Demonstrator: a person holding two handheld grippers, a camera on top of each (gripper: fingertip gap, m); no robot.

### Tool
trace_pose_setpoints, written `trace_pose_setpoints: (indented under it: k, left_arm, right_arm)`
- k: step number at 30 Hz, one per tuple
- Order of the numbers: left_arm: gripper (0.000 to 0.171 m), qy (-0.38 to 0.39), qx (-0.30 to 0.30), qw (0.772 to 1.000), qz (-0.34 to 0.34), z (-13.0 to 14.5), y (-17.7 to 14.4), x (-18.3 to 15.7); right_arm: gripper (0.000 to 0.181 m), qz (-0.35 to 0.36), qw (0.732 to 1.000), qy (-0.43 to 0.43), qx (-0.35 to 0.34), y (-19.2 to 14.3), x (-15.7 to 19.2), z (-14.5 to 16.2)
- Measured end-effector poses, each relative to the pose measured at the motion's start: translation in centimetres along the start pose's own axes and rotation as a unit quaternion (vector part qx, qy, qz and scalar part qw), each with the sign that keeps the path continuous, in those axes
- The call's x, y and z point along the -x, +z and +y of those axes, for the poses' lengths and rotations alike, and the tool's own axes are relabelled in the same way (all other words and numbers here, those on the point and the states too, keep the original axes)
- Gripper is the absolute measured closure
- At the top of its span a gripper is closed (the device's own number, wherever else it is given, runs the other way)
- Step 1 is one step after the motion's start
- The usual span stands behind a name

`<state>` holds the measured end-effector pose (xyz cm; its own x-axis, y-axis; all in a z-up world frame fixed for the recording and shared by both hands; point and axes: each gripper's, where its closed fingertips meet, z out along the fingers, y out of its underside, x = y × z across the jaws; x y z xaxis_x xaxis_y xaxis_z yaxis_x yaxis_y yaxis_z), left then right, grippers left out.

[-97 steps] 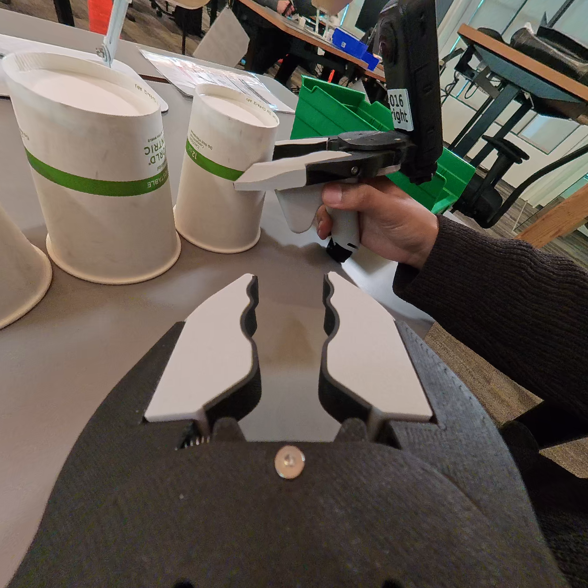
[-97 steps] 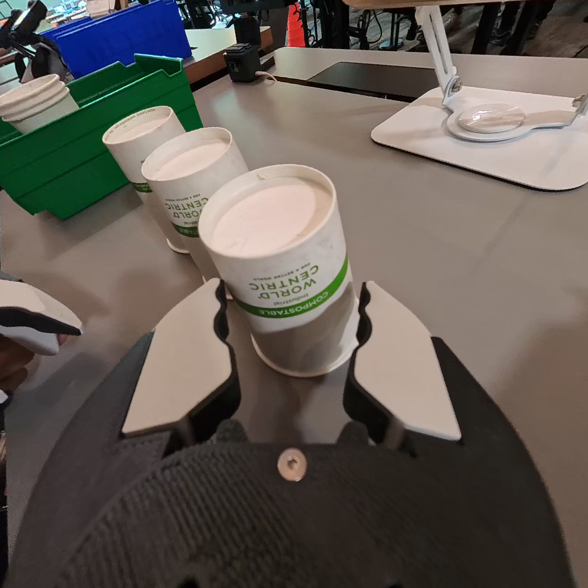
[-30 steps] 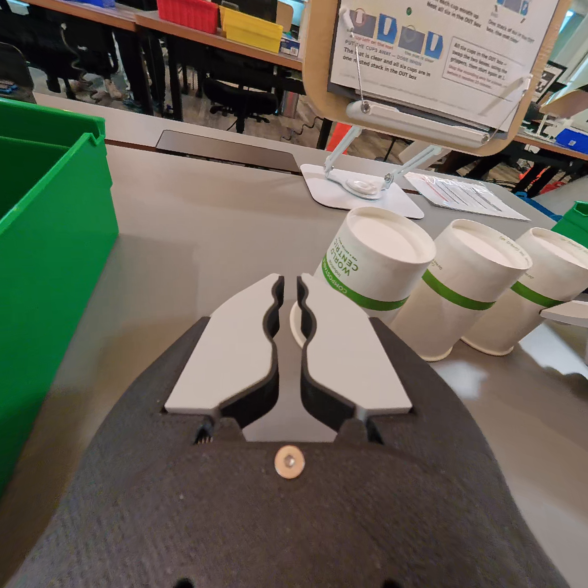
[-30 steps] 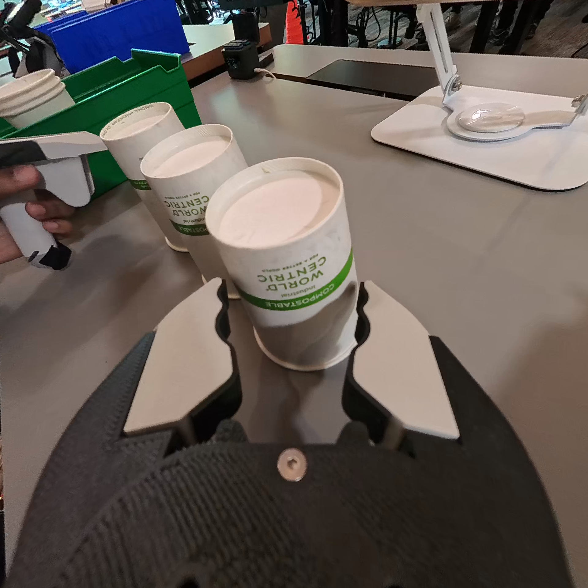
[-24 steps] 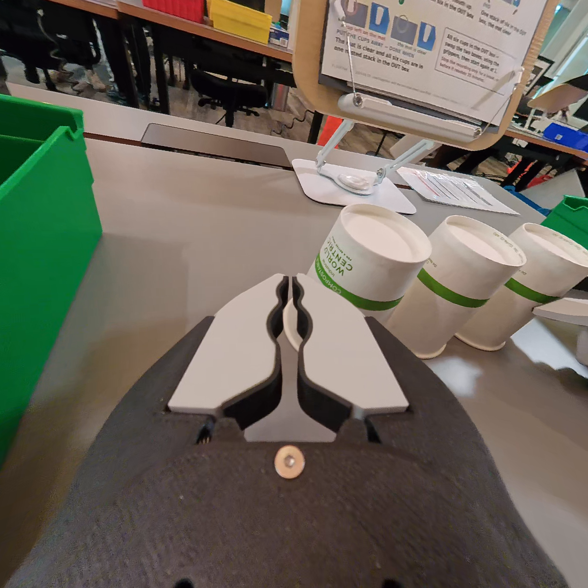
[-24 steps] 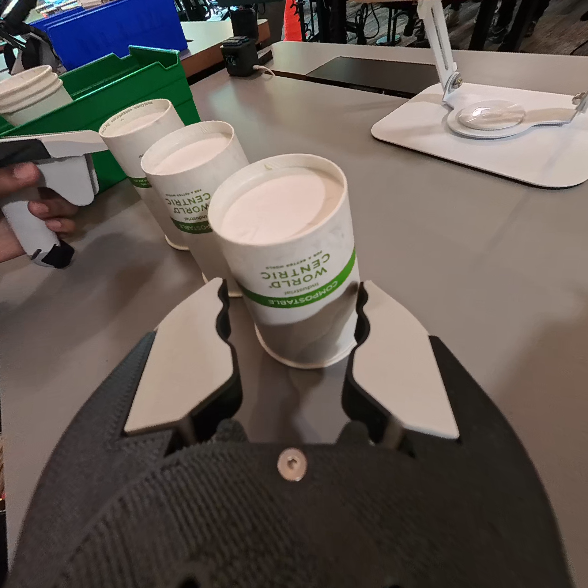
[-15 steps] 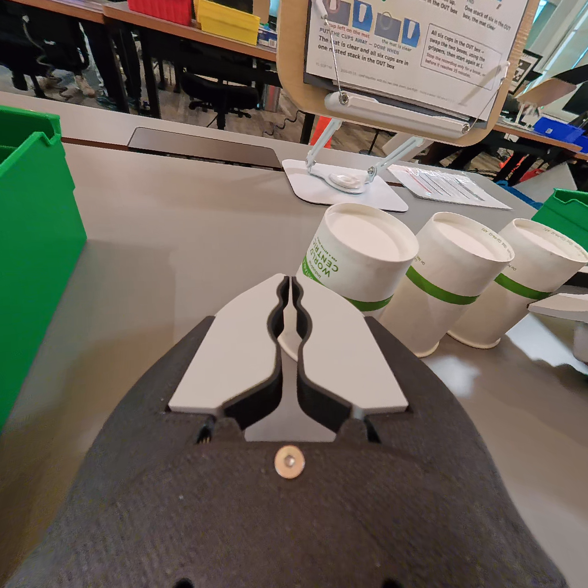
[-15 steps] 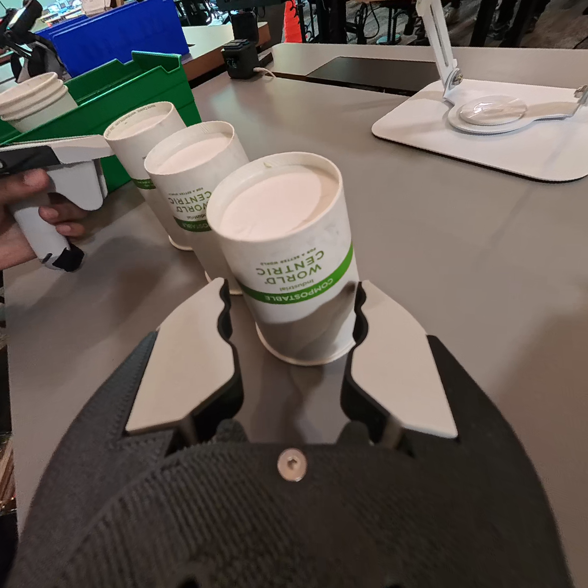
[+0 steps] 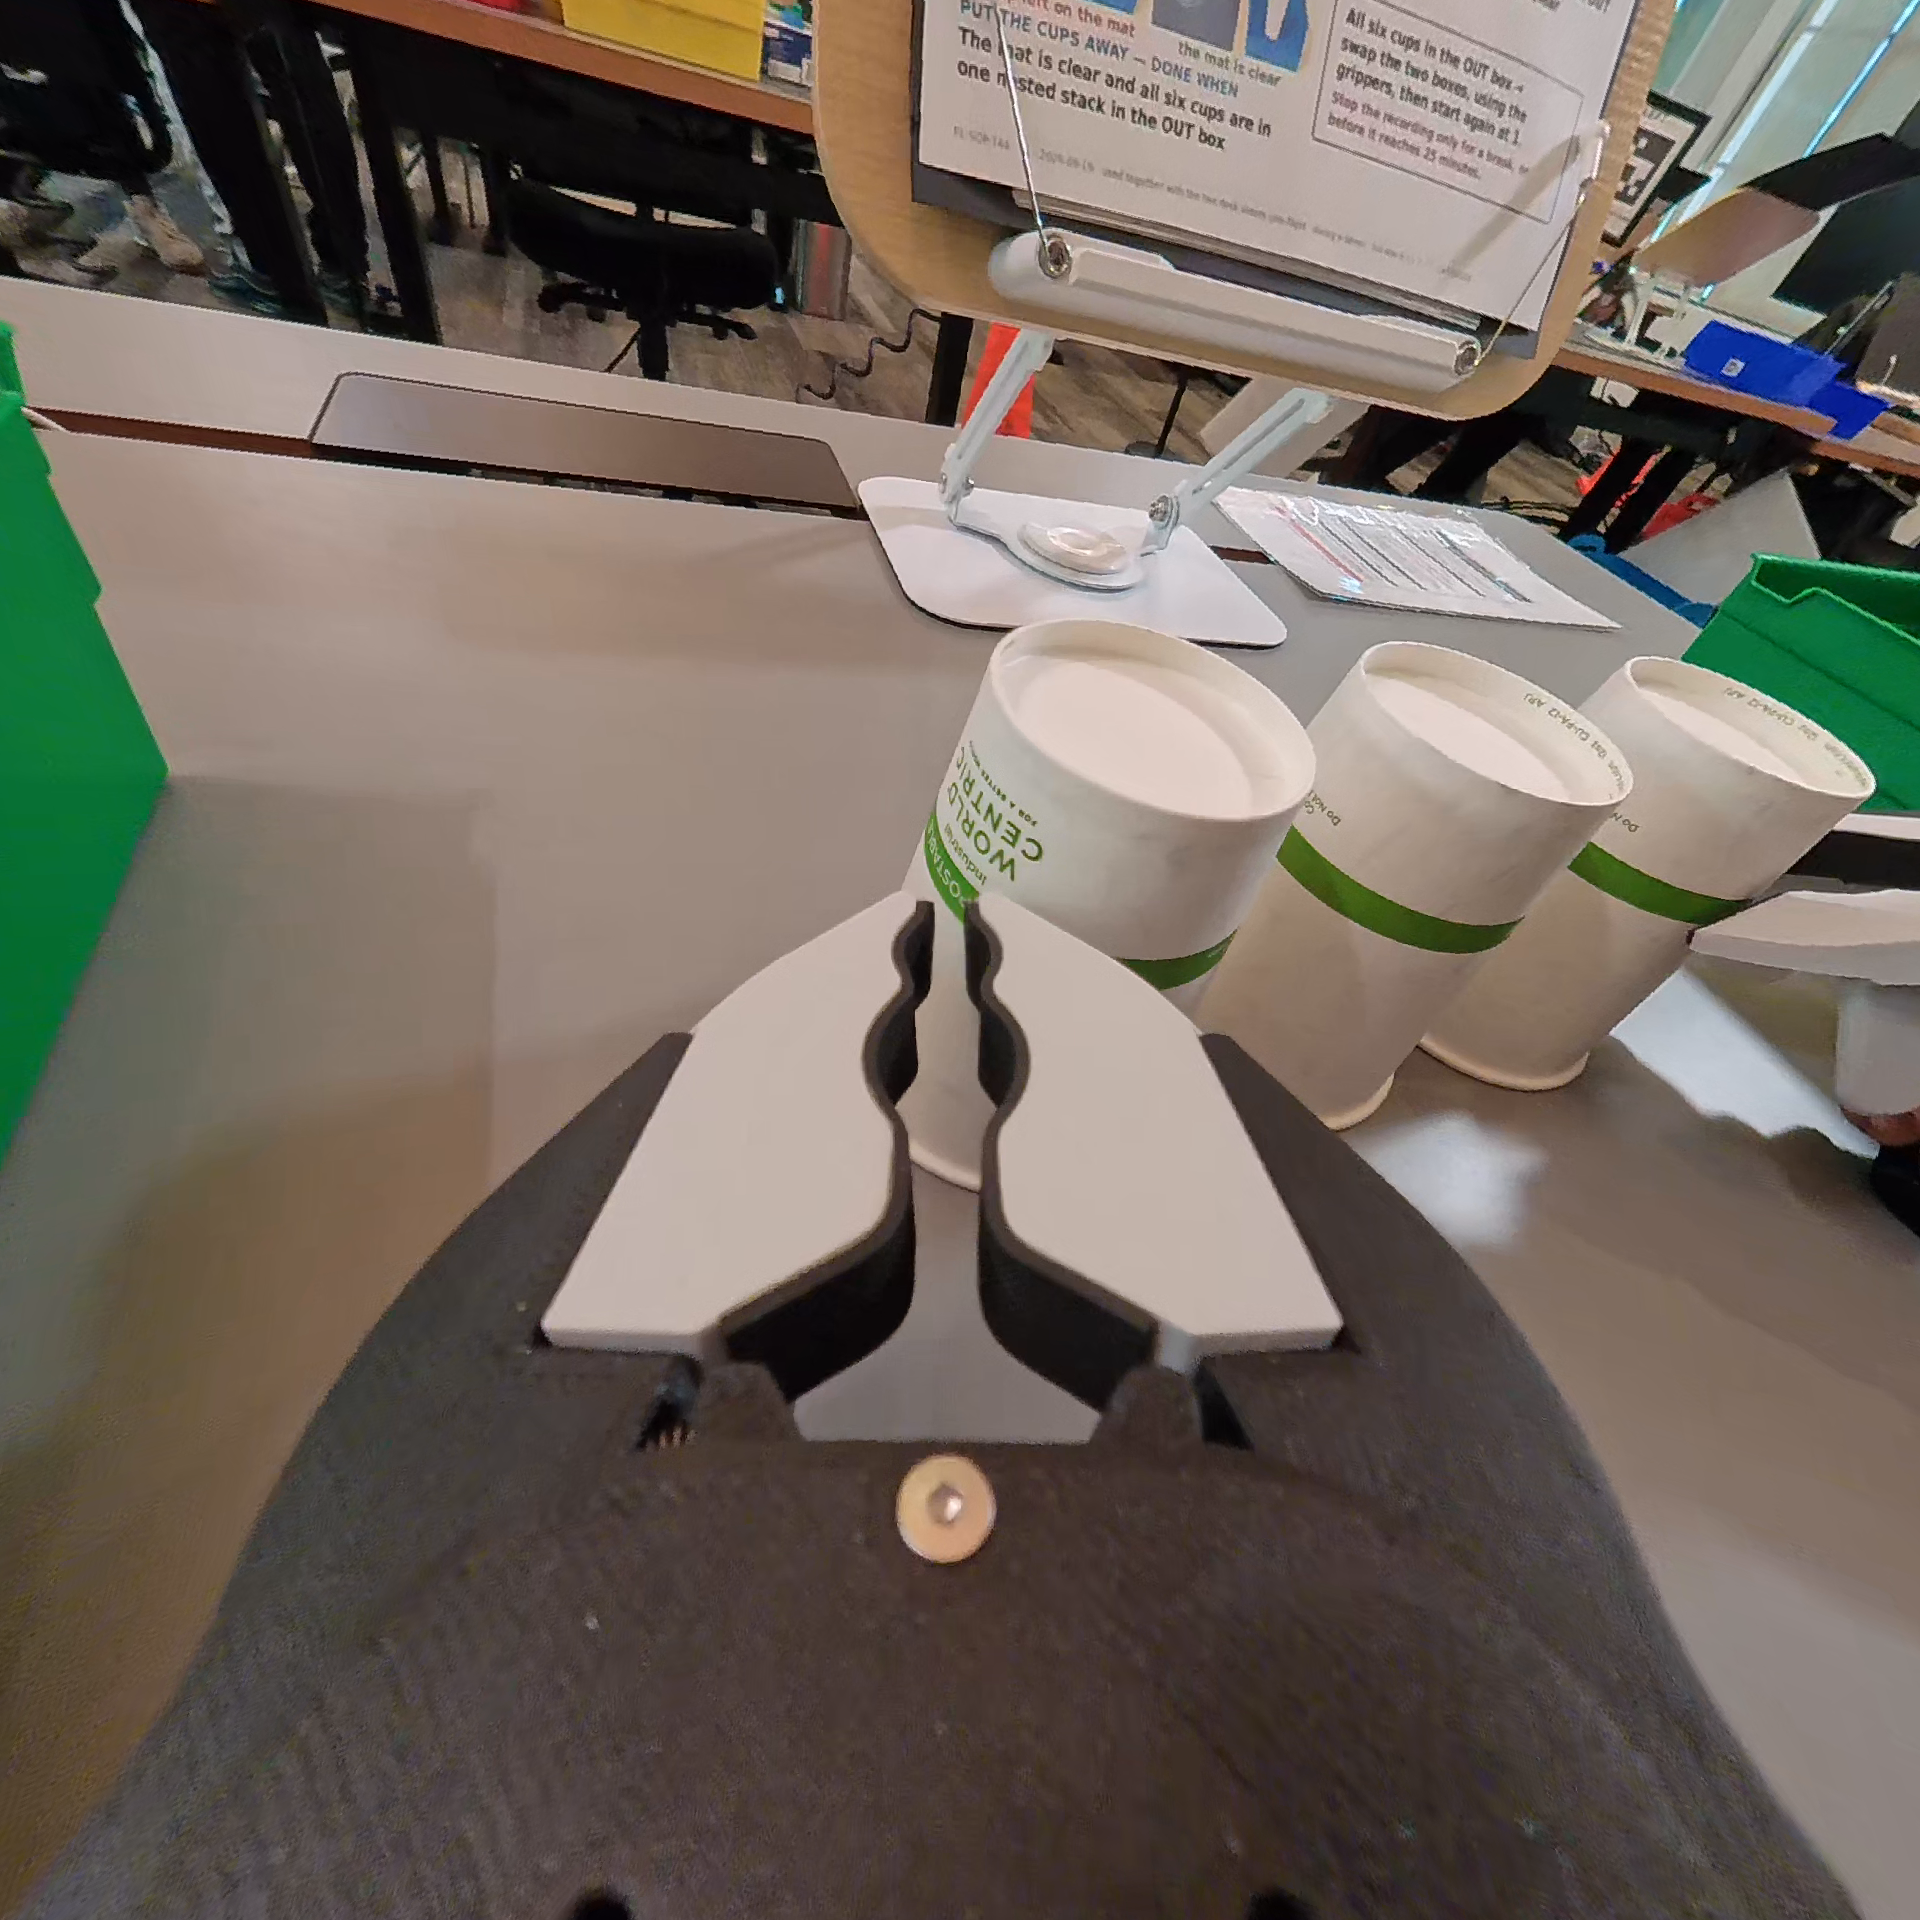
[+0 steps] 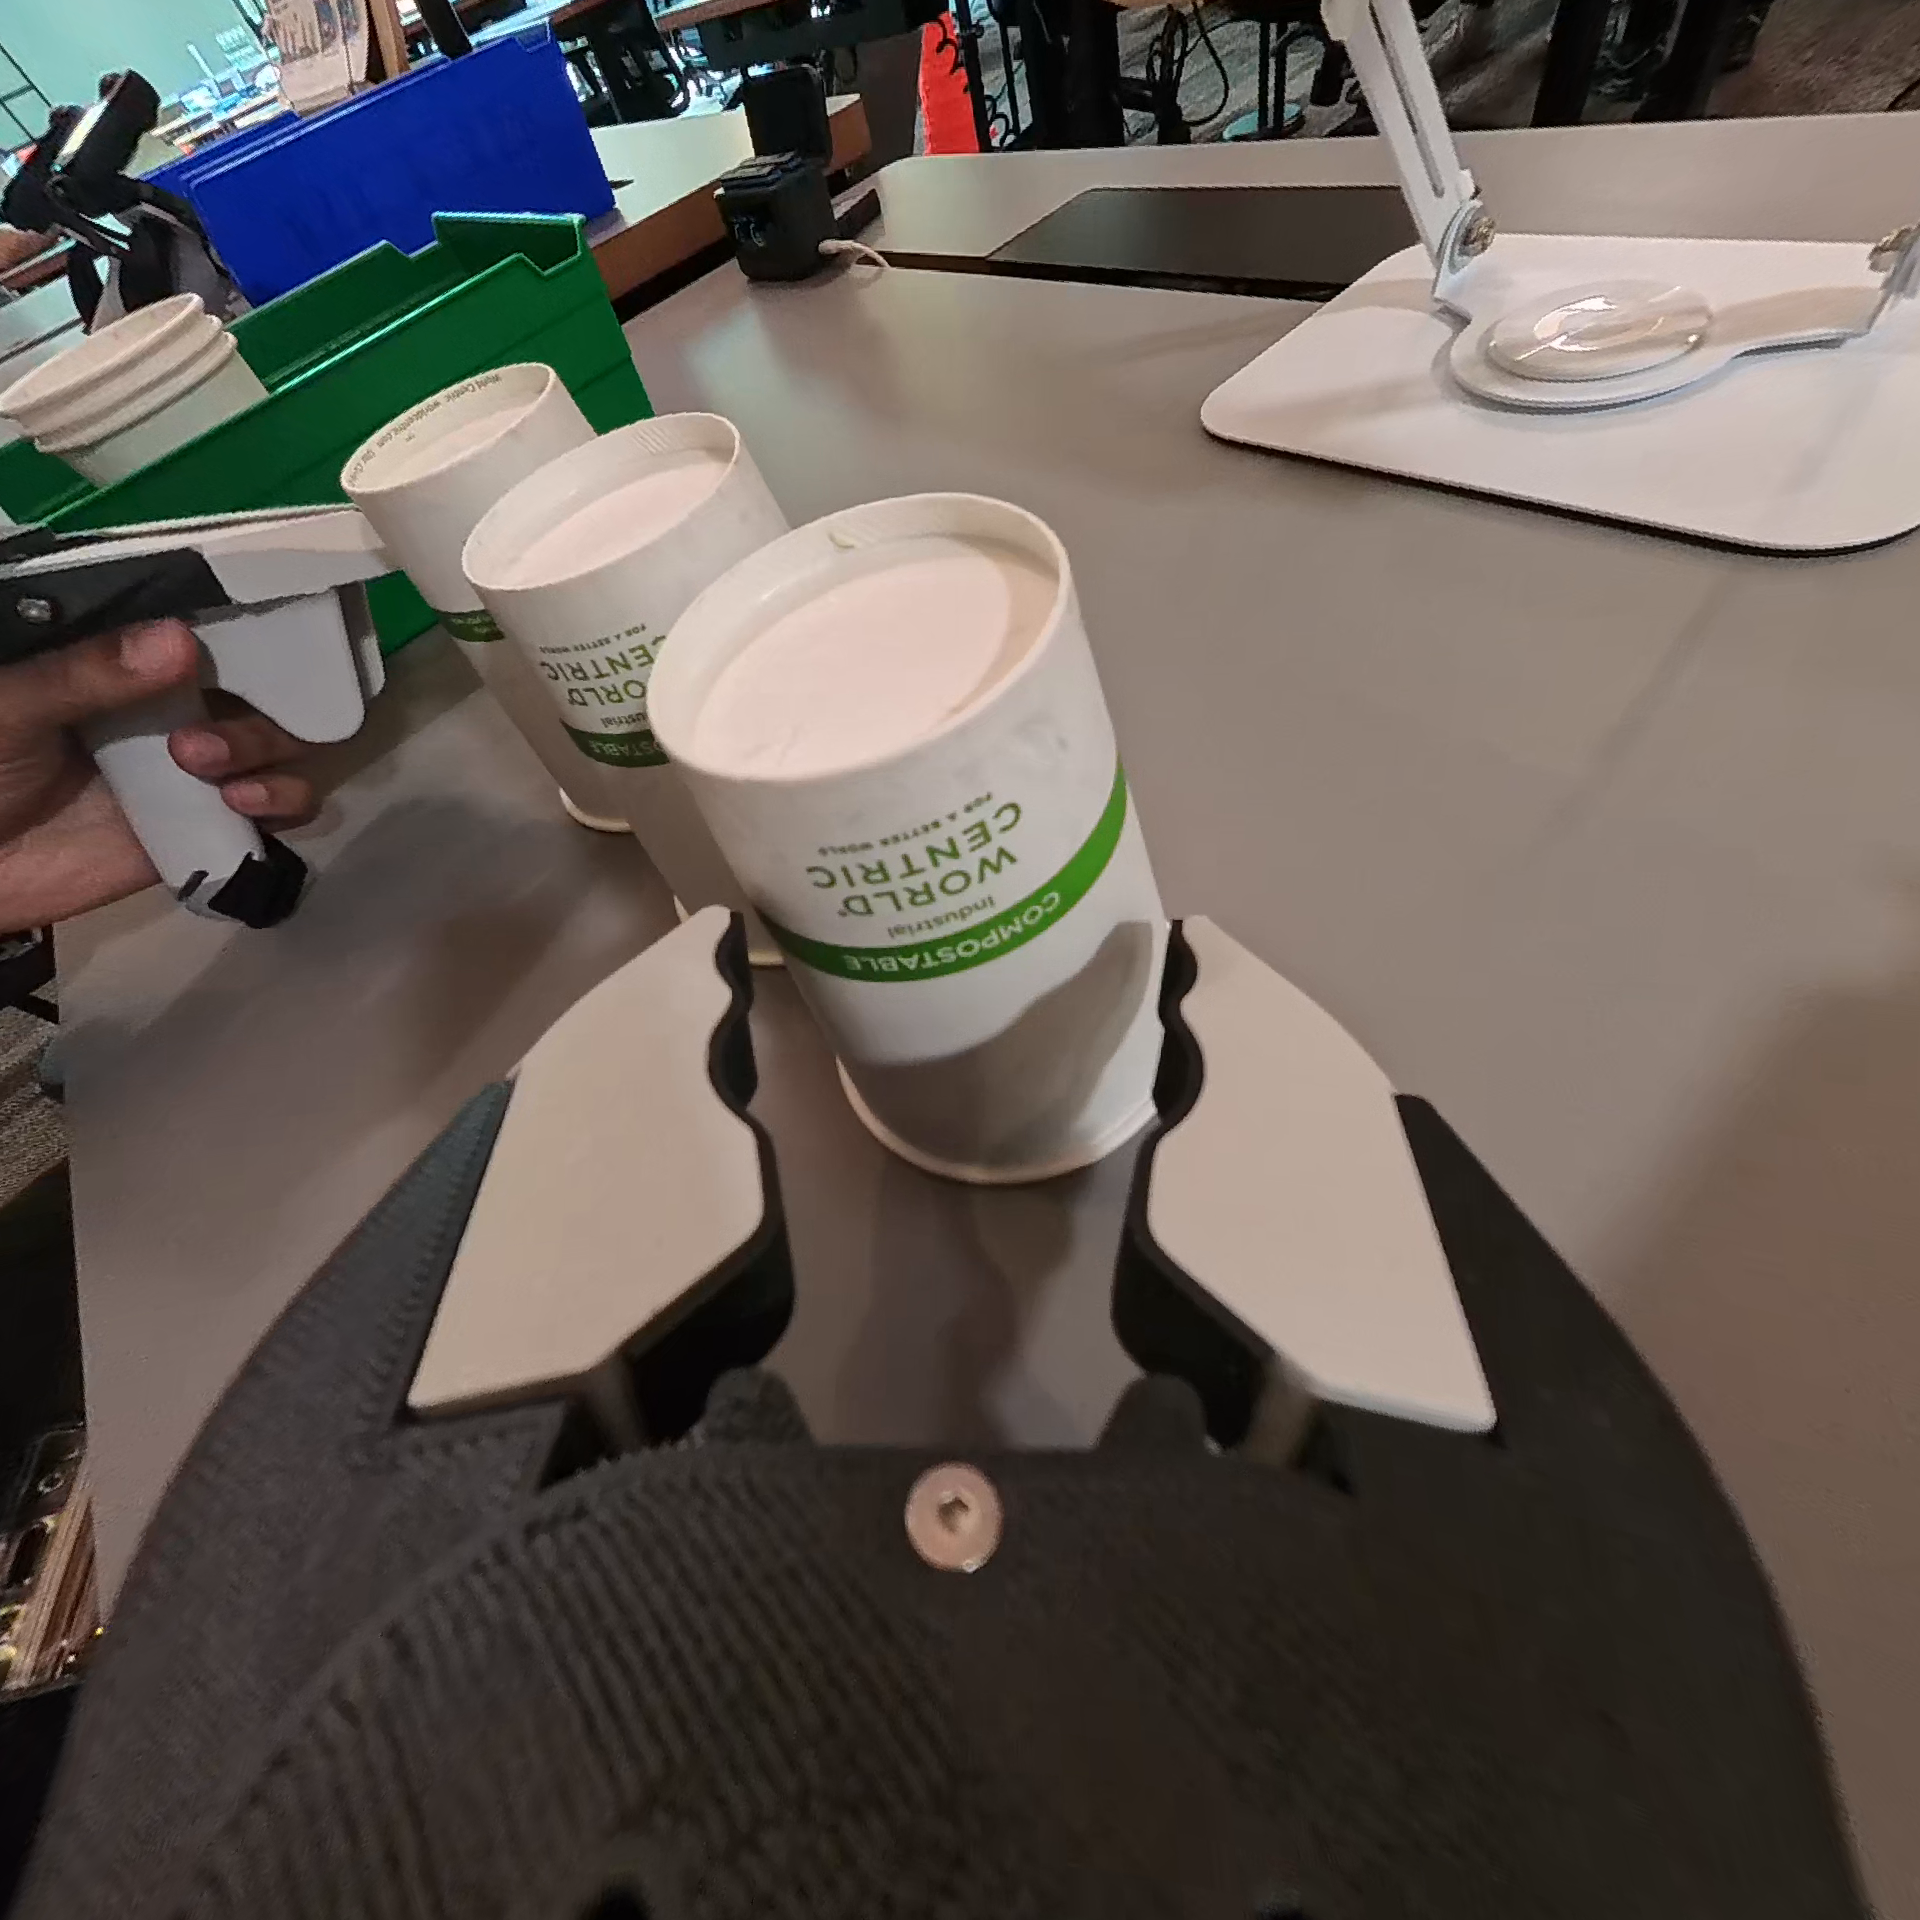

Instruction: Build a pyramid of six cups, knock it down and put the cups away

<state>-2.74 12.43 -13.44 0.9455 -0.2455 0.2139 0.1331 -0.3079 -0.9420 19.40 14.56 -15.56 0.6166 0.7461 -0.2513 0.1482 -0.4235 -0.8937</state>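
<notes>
Three white paper cups with a green band stand upside down in a row on the grey table (image 9: 520,675). My left gripper (image 9: 940,914) is shut and empty, with its tips right at the side of the nearest cup (image 9: 1122,790); I cannot tell if they touch. The other two cups (image 9: 1434,831) (image 9: 1704,810) stand beyond it. My right gripper (image 10: 954,925) is open, with its jaws on either side of the base of the end cup (image 10: 914,748), the right finger against it. The left gripper also shows in the right wrist view (image 10: 353,540), by the far cup (image 10: 457,457).
A green bin (image 10: 416,343) holds a stack of cups (image 10: 125,405); a second green bin (image 9: 62,727) stands at the left. A document stand's white base (image 9: 1081,561) and a laminated sheet (image 9: 1403,561) lie behind the cups. A blue bin (image 10: 395,187) is farther off.
My left gripper has swung round to the other end of the cup row, shut its jaws and moved close to the first cup. My right gripper stays open around its cup, nearly still.
</notes>
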Motion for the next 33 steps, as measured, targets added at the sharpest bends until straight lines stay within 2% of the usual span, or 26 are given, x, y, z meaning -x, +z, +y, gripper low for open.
trace_pose_setpoints:
  k: [33]
  left_arm:
    - [0.157, -0.001, 0.003, 1.000, 0.003, 0.09, -0.06, 0.06]
  right_arm:
    - [0.113, 0.011, 1.000, -0.004, 0.009, 0.04, -0.09, 0.26]
